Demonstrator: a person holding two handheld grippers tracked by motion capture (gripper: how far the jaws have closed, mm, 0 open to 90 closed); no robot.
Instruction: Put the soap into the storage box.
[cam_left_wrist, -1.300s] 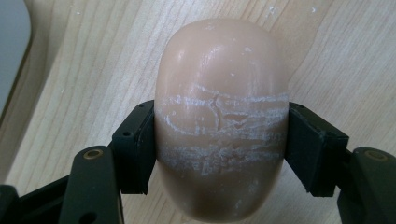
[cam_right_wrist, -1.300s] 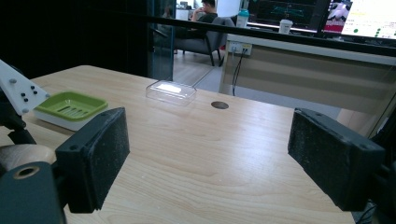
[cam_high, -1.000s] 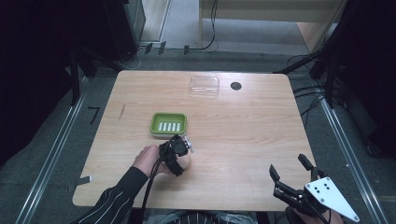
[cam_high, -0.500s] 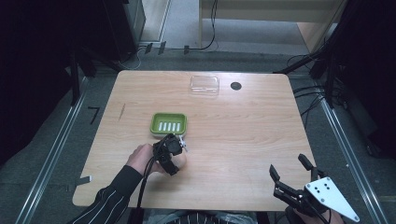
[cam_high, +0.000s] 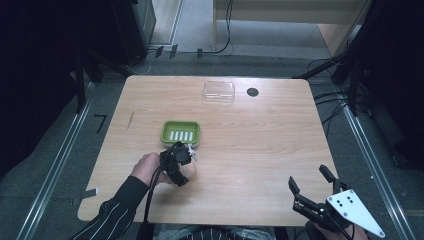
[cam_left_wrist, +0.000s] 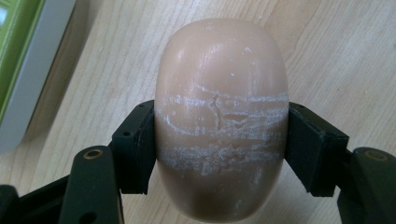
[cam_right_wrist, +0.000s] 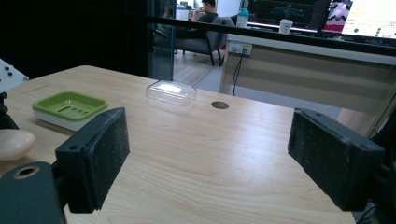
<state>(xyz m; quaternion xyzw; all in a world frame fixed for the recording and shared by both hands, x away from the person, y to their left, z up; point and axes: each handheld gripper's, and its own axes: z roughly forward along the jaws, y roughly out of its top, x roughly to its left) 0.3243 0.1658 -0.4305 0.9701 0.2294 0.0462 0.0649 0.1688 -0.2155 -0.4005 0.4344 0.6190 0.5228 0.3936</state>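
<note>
On the light wooden table (cam_high: 260, 135), the left gripper (cam_left_wrist: 219, 154) has its two black jaws pressed against the flanks of a smooth, oval, beige bar of soap (cam_left_wrist: 220, 121) streaked with white scuff marks, so the jaws are closed firmly onto it. In the high view this left gripper (cam_high: 178, 162) sits at about 7 o'clock from the table's centre, with the person's hand (cam_high: 145, 167) and striped sleeve (cam_high: 112, 212) trailing toward 7 o'clock behind it. The soap rests just at 6 o'clock of a green rectangular plastic soap dish with a slotted floor (cam_high: 180, 133), near it but apart. A clear rectangular plastic lid (cam_high: 219, 91) lies at 12 o'clock near the far edge, with a small round dark hole (cam_high: 252, 92) in the tabletop just at its 3 o'clock side. The right gripper (cam_high: 307, 182) hovers at the table's 5 o'clock corner, its grey three-cornered plate (cam_high: 352, 210) on top; its jaws stand wide apart and hold nothing.
</note>
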